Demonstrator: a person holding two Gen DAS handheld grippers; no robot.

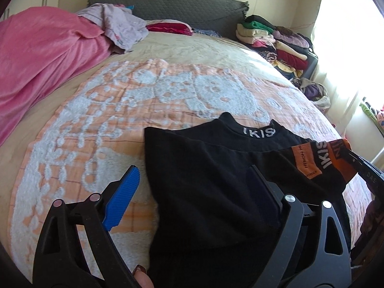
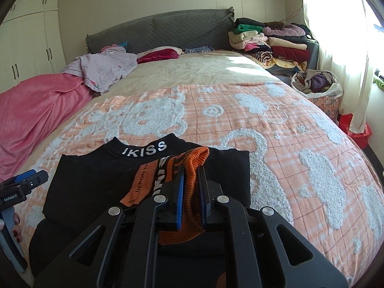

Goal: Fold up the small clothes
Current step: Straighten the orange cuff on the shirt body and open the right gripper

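A black top [image 1: 192,148] [image 2: 96,175] with "IKISS" on its collar lies flat on the peach and white blanket [image 1: 96,120] [image 2: 264,120], collar pointing away. Its sleeve with the orange ribbed cuff [image 2: 192,158] [image 1: 304,160] is laid across the chest. My right gripper [image 2: 190,168] is shut on that cuff, and its tip shows at the right edge of the left wrist view [image 1: 355,160]. My left gripper [image 1: 193,168] [image 2: 28,180] is open over the top's left side: one blue finger [image 1: 127,192] is off the cloth, the other rests over the black fabric.
A pink blanket [image 1: 36,60] [image 2: 28,110] and a lilac garment [image 1: 120,24] lie at the bed's left and far side. Folded clothes [image 1: 276,40] [image 2: 271,43] are stacked at the far right, with a bag of clothes [image 2: 316,84] beside the bed. A wardrobe [image 2: 24,43] stands on the left.
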